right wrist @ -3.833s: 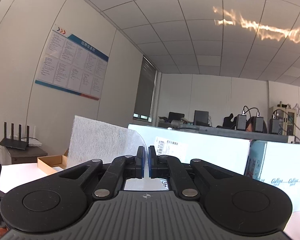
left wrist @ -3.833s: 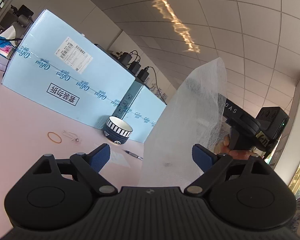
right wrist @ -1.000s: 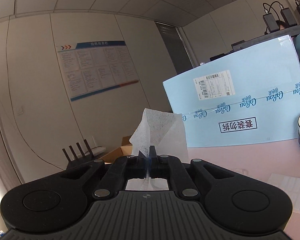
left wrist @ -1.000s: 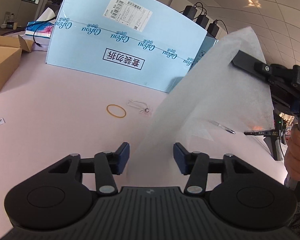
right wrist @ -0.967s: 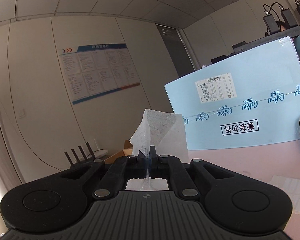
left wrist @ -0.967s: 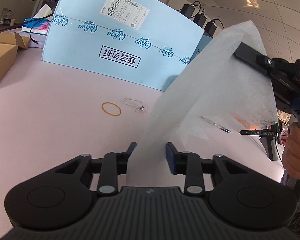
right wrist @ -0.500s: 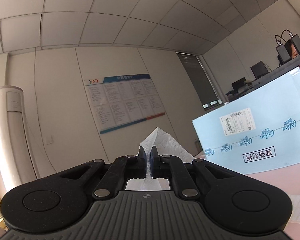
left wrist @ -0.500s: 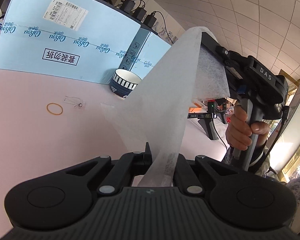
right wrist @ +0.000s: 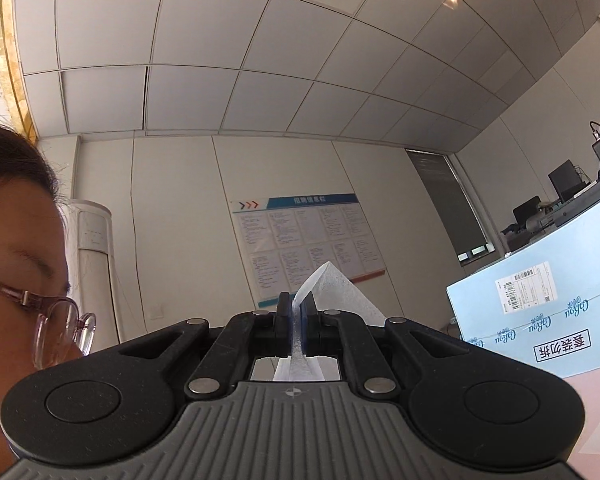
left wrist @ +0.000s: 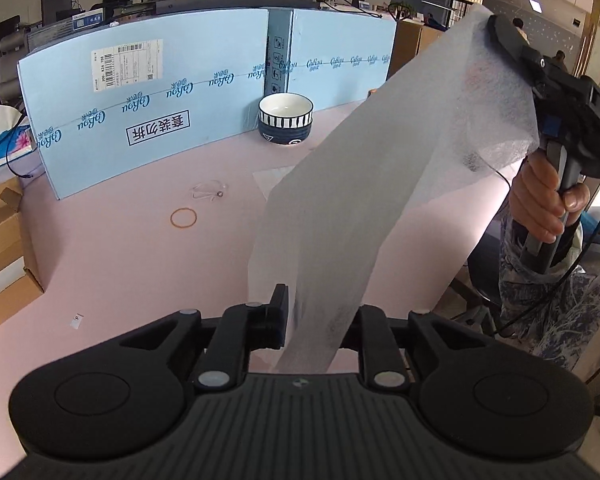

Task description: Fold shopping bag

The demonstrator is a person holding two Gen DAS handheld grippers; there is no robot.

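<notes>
The shopping bag [left wrist: 384, 200] is thin white non-woven fabric, stretched in the air as a long band above the pink table [left wrist: 120, 264]. My left gripper [left wrist: 300, 316] is shut on its lower end; the right finger is hidden behind the fabric. My right gripper [left wrist: 500, 36] shows at the upper right of the left wrist view, held by a hand and shut on the bag's upper end. In the right wrist view my right gripper [right wrist: 297, 306] is shut on a fold of the bag [right wrist: 336, 292], which sticks out past the fingertips, and it points up toward the wall and ceiling.
A striped bowl [left wrist: 286, 118] stands by the blue cardboard boxes [left wrist: 148, 108] at the back of the table. A rubber band [left wrist: 183, 217] and a wire clip [left wrist: 210, 192] lie mid-table. Brown cartons [left wrist: 0, 256] sit at the left edge. A person's face [right wrist: 20, 280] is close at the left.
My left gripper has closed on the bag's lower end. The left view has tilted down onto the table. My right gripper has lifted its end higher and tilted upward.
</notes>
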